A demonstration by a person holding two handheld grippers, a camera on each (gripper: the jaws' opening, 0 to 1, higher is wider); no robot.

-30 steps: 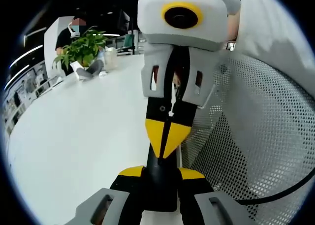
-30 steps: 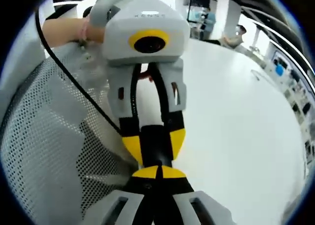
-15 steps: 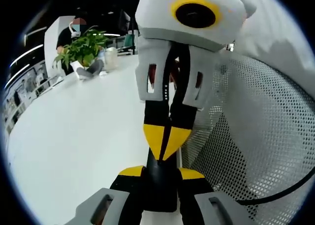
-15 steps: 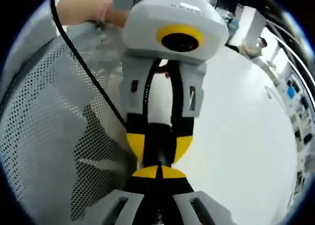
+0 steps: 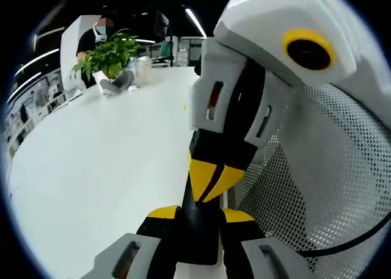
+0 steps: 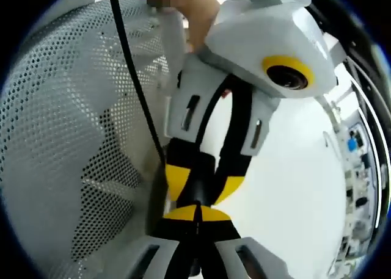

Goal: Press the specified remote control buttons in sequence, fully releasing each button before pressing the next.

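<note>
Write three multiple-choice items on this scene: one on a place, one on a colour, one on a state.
1. Where does the plant stand?
A. at the far end of the white table
B. on the mesh
C. between the jaws

2. What colour are the gripper tips?
A. red
B. yellow
C. blue

3. How do the right gripper's jaws stand?
A. wide open
B. shut on a cup
C. shut, tips together

1 A: the plant sits far off on the table.
2 B: left gripper and right gripper both end in yellow.
3 C: no gap shows between its tips, above the remote that the left gripper holds.
</note>
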